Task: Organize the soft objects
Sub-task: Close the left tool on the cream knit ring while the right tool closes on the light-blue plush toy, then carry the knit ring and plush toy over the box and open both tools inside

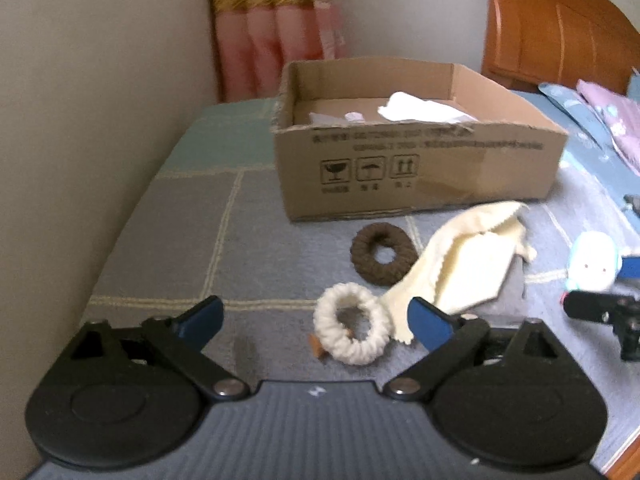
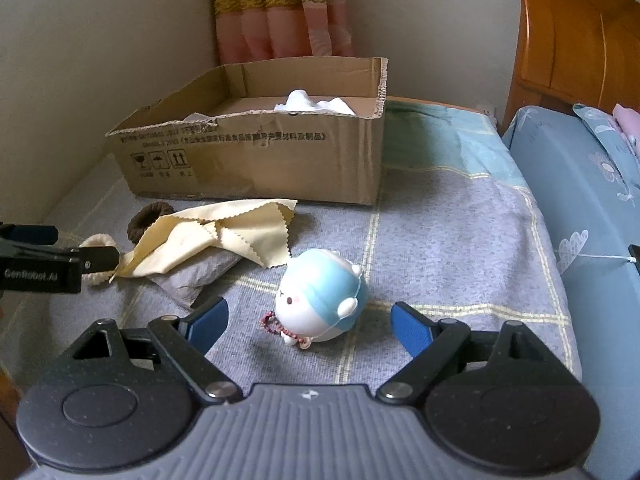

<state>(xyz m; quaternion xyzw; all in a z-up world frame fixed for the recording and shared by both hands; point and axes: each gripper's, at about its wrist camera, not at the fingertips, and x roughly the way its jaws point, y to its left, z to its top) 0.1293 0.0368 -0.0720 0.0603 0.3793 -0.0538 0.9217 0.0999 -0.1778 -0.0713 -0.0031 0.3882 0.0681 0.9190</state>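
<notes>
On the bed, a white yarn ring lies between the fingers of my open left gripper. A brown ring and a cream cloth lie just beyond it, in front of a cardboard box holding white cloth. My right gripper is open around a white and blue plush toy with a bead strap. The right wrist view also shows the cream cloth, the brown ring, the box and the left gripper at the left edge.
A wall runs along the left side of the bed. A curtain hangs behind the box. A wooden headboard and blue pillows stand at the right. A grey pouch lies under the cream cloth.
</notes>
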